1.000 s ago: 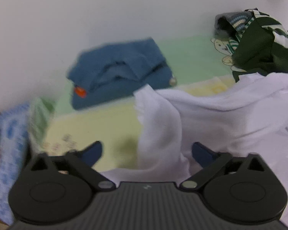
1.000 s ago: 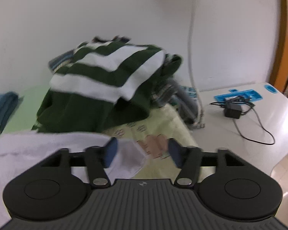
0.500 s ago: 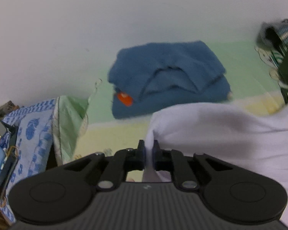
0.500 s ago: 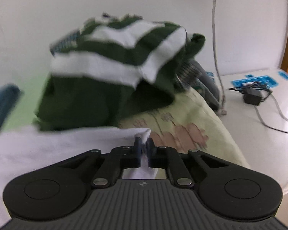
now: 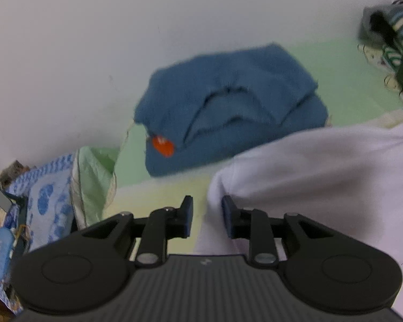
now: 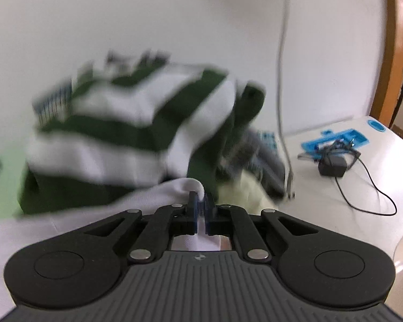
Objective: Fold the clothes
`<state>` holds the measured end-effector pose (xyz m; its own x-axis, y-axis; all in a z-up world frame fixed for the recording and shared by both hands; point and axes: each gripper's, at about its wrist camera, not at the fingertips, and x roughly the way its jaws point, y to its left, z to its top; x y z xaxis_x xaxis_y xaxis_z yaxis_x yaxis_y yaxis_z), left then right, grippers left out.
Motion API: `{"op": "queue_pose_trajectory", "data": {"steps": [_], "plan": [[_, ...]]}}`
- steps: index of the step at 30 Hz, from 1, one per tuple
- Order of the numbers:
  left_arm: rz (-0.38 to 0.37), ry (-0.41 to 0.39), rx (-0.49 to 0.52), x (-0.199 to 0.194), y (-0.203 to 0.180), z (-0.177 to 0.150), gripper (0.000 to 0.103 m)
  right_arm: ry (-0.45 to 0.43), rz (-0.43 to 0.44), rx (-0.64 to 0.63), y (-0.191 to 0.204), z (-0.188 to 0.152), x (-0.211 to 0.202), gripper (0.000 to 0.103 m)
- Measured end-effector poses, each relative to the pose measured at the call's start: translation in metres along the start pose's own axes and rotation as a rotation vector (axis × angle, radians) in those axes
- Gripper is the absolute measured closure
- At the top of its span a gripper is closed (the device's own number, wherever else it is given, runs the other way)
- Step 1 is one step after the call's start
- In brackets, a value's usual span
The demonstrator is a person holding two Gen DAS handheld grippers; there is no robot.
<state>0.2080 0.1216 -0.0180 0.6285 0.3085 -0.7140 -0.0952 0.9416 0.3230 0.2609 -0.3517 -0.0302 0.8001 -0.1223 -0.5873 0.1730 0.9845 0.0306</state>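
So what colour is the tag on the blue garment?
Orange-red tag on the blue garment; left wrist view.

Folded towel behind shirt; clothes pile behind shirt's other end; charger right on surface.

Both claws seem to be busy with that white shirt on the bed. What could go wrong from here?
1. The left gripper has just been opening; the white shirt sits loosely between its jaws and may slip out.
2. The right gripper pinches only a small fold, close to the green striped garment, which could snag.
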Motion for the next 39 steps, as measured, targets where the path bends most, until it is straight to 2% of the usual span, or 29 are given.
{"op": "queue_pose_trajectory", "data": {"steps": [2, 3, 4, 6, 8, 11, 13, 15, 17, 18, 19, 20, 23, 24, 25, 26, 31, 35, 39], "plan": [[0.002, -0.009, 0.01, -0.001, 0.002, -0.003, 0.052, 0.025, -0.024, -0.075, 0.008, -0.009, 0.009, 0.096], [-0.008, -0.022, 0.017, -0.007, 0.006, -0.004, 0.039, 0.015, -0.046, -0.091, 0.007, -0.009, 0.006, 0.087], [-0.021, -0.035, 0.024, -0.013, 0.009, -0.005, 0.037, 0.005, -0.067, -0.107, 0.007, -0.008, 0.004, 0.072], [-0.049, -0.058, 0.032, -0.028, 0.017, -0.007, 0.037, -0.031, -0.084, -0.076, -0.004, -0.001, -0.011, 0.057], [-0.072, -0.07, 0.027, -0.045, 0.026, -0.013, 0.032, -0.056, -0.064, -0.036, -0.016, 0.007, -0.033, 0.057], [-0.09, -0.075, -0.016, -0.078, 0.041, -0.034, 0.024, -0.041, 0.059, -0.03, -0.025, 0.004, -0.08, 0.057], [-0.107, -0.068, -0.041, -0.1, 0.048, -0.052, 0.021, -0.039, 0.105, -0.063, -0.023, -0.012, -0.115, 0.058], [-0.126, -0.047, -0.052, -0.12, 0.046, -0.076, 0.022, -0.077, 0.109, -0.145, -0.018, -0.042, -0.157, 0.057], [-0.145, -0.033, -0.039, -0.14, 0.038, -0.103, 0.023, -0.109, 0.083, -0.221, 0.0, -0.073, -0.194, 0.038], [-0.164, -0.016, -0.033, -0.149, 0.034, -0.117, 0.023, -0.106, 0.088, -0.232, 0.007, -0.087, -0.209, 0.019], [-0.186, 0.003, -0.027, -0.157, 0.029, -0.131, 0.023, -0.095, 0.123, -0.224, 0.01, -0.103, -0.226, 0.018], [-0.207, 0.022, -0.02, -0.165, 0.024, -0.145, 0.023, -0.079, 0.155, -0.214, 0.011, -0.115, -0.237, 0.021], [-0.294, 0.097, -0.011, -0.183, 0.009, -0.182, 0.022, 0.018, 0.17, -0.231, 0.02, -0.139, -0.255, 0.035], [-0.32, 0.118, -0.011, -0.189, 0.004, -0.192, 0.022, 0.058, 0.169, -0.246, 0.024, -0.147, -0.259, 0.044], [-0.337, 0.131, -0.014, -0.196, 0.001, -0.201, 0.022, 0.081, 0.173, -0.244, 0.024, -0.152, -0.26, 0.06], [-0.354, 0.137, -0.015, -0.203, -0.003, -0.209, 0.022, 0.104, 0.177, -0.242, 0.023, -0.157, -0.262, 0.066], [-0.409, 0.181, -0.049, -0.233, -0.013, -0.243, 0.015, 0.239, 0.233, -0.213, 0.015, -0.171, -0.264, 0.067], [-0.412, 0.201, -0.091, -0.247, -0.019, -0.256, 0.018, 0.282, 0.28, -0.182, 0.007, -0.175, -0.276, 0.066], [-0.407, 0.219, -0.144, -0.254, -0.028, -0.261, 0.023, 0.28, 0.305, -0.184, -0.003, -0.181, -0.282, 0.066]]}}
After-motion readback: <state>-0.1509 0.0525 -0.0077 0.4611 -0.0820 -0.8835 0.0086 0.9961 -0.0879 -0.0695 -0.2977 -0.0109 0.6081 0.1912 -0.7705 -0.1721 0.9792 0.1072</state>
